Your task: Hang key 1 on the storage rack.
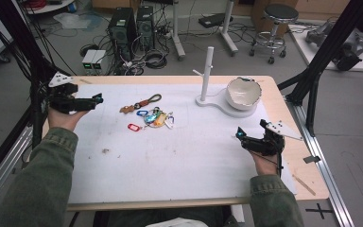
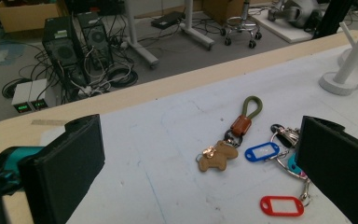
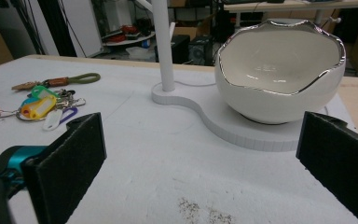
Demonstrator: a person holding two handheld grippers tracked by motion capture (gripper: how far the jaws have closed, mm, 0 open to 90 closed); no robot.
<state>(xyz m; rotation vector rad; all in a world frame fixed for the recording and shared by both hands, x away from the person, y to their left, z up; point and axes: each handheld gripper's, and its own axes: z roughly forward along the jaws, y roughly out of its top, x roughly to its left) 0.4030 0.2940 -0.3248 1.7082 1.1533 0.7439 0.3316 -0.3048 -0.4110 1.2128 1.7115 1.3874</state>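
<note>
My left gripper (image 1: pixel 97 99) hangs at the left edge of the surface (image 1: pixel 179 156), jaws spread wide with nothing between them; my right gripper (image 1: pixel 239 133) hovers near the right edge, jaws just as wide and empty. From the left gripper view, the nearest piece is the red key tag (image 2: pixel 282 206), lying flat just ahead of the right jaw. Beyond it sits the blue key tag (image 2: pixel 262 151), and beside that the tan bear-shaped keychain (image 2: pixel 220 156), whose brown leather sleeve and olive cord loop (image 2: pixel 252 107) stretch away from me.

I judge all of this light and loose. The bear charm looks soft and thin, hard to pinch off a flat surface; the tags are slick plastic. The cord loop is my best hold: it stands a little proud, it is pliant, and the charm will dangle beneath it. The other tags share a tangled ring cluster (image 1: pixel 157 118), so pulling one may drag the rest.

Farther right stand the white peg stand (image 1: pixel 208 71) and the silver-rimmed white bowl (image 1: pixel 244 92), glossy and probably fragile, closest to my right gripper.
</note>
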